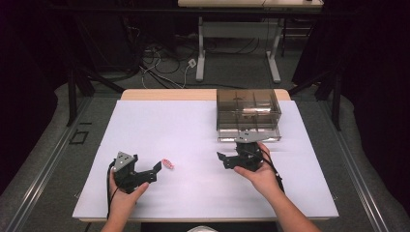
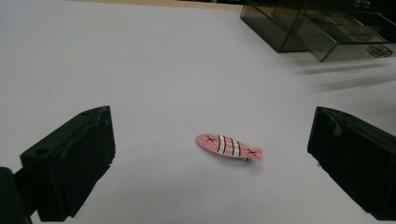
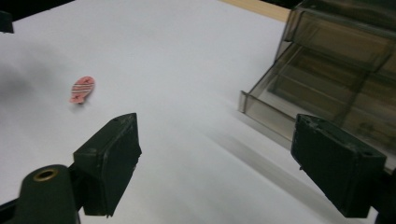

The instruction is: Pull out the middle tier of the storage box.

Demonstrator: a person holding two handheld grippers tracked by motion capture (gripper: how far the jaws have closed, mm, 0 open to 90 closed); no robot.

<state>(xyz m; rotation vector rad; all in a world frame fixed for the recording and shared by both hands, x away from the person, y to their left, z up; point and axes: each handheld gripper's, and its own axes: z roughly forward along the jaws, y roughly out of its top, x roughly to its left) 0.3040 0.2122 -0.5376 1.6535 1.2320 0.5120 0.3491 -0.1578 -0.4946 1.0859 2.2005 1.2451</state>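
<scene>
Left tool (image 2: 210, 154) spread wide around pink fish clip (image 2: 229, 146); untouched.

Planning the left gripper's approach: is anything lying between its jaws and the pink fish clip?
Nothing: in the left gripper view, only bare white table separates the open left gripper from the fish clip, which lies ahead of the jaws.

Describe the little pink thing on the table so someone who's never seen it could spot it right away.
On the white table, look left of the smoky clear drawer box, just ahead of the left gripper. There lies a small pink fish-shaped clip with white bands and black lines, the one coloured item there.
</scene>
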